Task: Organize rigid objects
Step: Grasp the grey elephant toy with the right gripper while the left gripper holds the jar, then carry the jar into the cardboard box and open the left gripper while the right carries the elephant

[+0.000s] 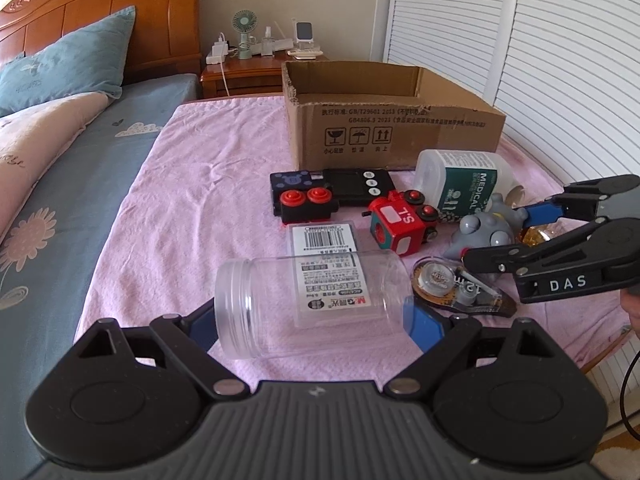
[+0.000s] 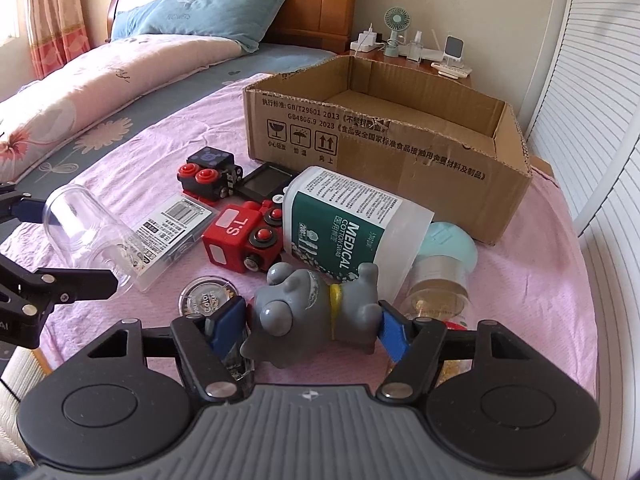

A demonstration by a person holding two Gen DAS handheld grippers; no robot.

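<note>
Showing only in the right wrist view, blue pads (image 2: 390, 330) pinch grey toy (image 2: 316, 308)

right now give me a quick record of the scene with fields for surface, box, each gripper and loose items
surface: pink cloth spread on a bed
box: open cardboard box, no item visible inside
left gripper: pads against both ends of a clear jar lying on its side
right gripper: closed on a grey toy, blue pads touching both sides
loose items: red toy train, black toy car, cotton swab tub on its side, tape dispenser
</note>
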